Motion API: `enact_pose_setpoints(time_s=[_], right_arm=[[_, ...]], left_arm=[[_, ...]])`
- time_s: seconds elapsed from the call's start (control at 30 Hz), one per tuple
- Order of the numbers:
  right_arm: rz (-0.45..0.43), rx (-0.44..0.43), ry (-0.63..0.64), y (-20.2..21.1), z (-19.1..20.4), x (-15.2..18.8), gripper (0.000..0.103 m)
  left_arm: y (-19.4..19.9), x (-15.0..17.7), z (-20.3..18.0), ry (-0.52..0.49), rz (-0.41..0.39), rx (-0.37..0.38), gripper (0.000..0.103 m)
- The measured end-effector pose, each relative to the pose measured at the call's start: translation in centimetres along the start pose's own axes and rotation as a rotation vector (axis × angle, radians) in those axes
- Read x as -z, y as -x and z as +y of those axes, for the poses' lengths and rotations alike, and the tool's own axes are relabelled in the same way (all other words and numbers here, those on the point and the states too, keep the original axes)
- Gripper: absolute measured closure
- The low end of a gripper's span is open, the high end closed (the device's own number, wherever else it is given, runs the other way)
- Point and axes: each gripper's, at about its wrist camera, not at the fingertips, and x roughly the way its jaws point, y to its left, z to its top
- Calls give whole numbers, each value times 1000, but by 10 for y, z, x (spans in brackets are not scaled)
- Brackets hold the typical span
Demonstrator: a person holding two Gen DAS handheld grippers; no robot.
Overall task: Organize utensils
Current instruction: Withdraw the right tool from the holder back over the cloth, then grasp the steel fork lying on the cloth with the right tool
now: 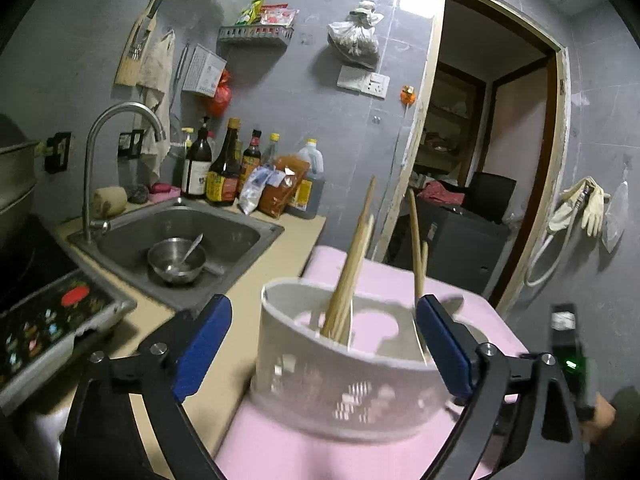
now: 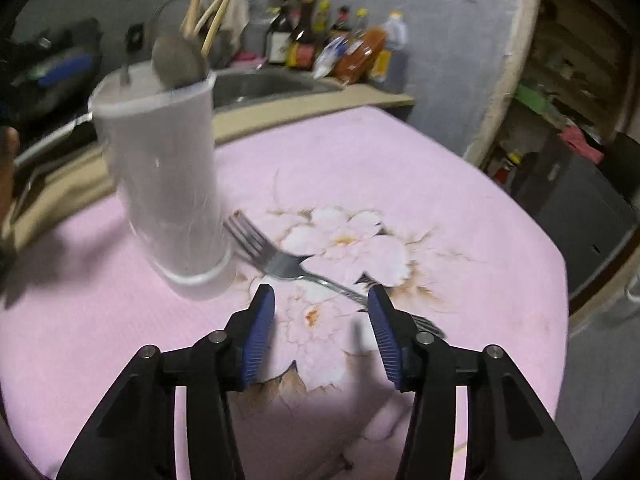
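Straddling the white perforated holder (image 1: 344, 376), your left tool (image 1: 320, 344) stands wide, pads clear of its walls; wooden chopsticks (image 1: 352, 272) lean inside. Right tool (image 2: 322, 332) half open, empty, over the steel fork (image 2: 280, 264) lying on the pink floral desk cloth (image 2: 440, 208) just right of the holder.

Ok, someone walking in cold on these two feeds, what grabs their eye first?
Probably the white utensil holder standing on the pink flowered cloth, chopsticks poking out, with the open left gripper straddling it. Next, the fork lying on the cloth's flower print beside the holder, its handle running past the open right gripper.
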Motion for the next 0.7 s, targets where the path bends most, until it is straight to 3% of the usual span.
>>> enact_pose_setpoints(time_s=[0.23, 0.47, 0.57, 0.63, 0.7], right_arm=[[56, -47, 65, -36, 4, -17, 55], [104, -175, 6, -48, -11, -25, 56], [129, -198, -1, -47, -11, -27, 66], [154, -210, 3, -41, -12, -26, 84], [177, -222, -15, -37, -16, -22, 93]], left_arm=[[9, 20, -6, 13, 52, 8, 12], [9, 32, -18, 11, 78, 48, 12], [11, 37, -22, 13, 92, 73, 12], [14, 40, -24, 5, 95, 81, 12], [15, 41, -26, 0, 94, 82, 12]])
